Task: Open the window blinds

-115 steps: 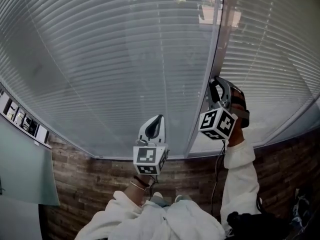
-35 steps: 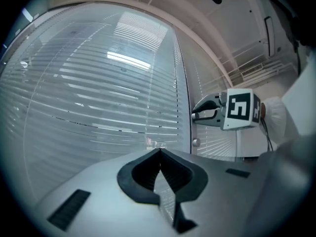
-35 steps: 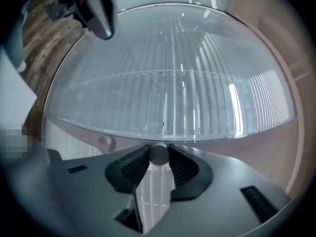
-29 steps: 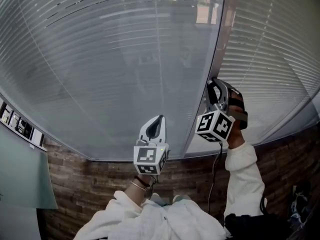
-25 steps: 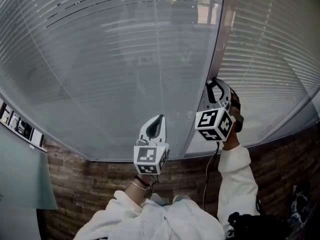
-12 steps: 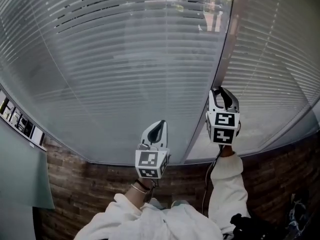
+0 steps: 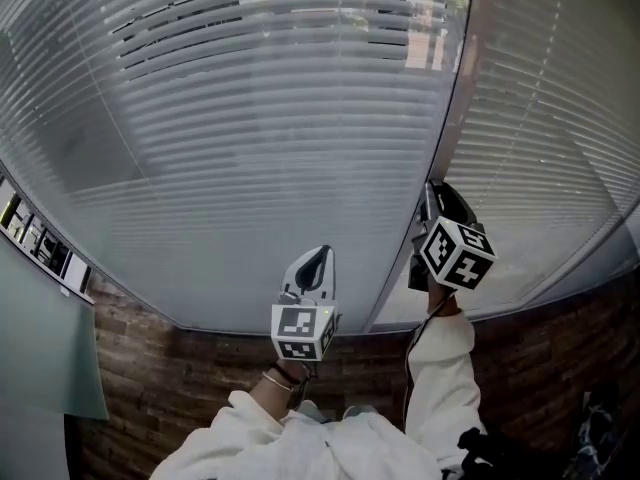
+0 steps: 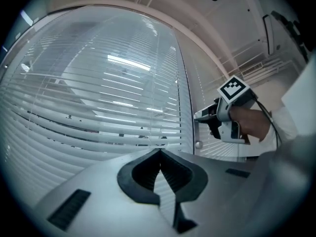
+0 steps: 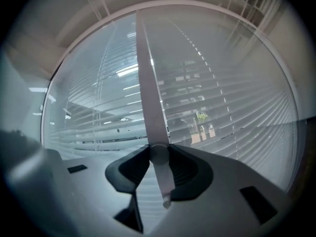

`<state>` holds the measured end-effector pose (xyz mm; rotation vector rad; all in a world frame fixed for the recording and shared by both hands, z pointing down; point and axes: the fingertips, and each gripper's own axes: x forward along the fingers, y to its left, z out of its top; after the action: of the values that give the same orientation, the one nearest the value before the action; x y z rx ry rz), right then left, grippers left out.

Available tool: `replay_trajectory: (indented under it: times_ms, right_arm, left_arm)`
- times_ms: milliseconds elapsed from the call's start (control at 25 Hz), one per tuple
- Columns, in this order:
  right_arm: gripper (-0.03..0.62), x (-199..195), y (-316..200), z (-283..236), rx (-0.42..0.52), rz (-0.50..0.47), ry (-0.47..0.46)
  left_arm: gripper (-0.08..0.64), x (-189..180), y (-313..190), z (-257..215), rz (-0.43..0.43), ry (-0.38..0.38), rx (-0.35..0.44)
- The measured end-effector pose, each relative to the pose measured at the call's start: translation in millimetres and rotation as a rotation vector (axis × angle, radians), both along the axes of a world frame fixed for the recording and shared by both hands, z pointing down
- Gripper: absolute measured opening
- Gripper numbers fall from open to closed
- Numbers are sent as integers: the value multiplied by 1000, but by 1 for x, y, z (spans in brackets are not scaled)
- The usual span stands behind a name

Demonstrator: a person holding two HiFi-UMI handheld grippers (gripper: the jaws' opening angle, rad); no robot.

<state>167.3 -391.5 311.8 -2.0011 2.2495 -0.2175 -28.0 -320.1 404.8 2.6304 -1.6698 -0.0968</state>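
Note:
Grey slatted blinds [image 7: 250,148] cover the window; a second panel [image 7: 560,118] hangs right of the frame post [image 7: 452,98]. Near the top, some slats [image 7: 190,28] show dark gaps. A pale tilt wand [image 9: 148,93] hangs in front of the post. My right gripper [image 9: 159,152] is shut on it, the wand's lower end poking out below the jaws. The left gripper view shows that gripper [image 8: 200,116] level at the wand, just above its knob [image 8: 198,144]. My left gripper [image 7: 321,253] hangs lower and to the left, shut, with nothing between its jaws [image 8: 159,153].
A brown brick wall [image 7: 200,368] runs below the window sill. A pale green panel [image 7: 40,348] and a strip of small framed items [image 7: 40,238] stand at the left. A cable [image 7: 412,368] hangs from the right gripper along the white sleeve.
The right gripper has rolled on the wand; its marker cube has swung over to the right. The dark gaps between the top slats have widened. The left gripper has stayed put.

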Motion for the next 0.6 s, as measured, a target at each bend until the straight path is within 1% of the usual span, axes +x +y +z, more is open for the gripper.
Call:
replay_trajectory:
  times_ms: [240,600]
  right_arm:
    - [132,3,0,1,21,-31,-305]
    - [132,8,1,2,48,-30,-667]
  left_arm:
    - [2,-3,1,-3,-2,-1,7]
    - [2,-7,2,-3,2,0,13]
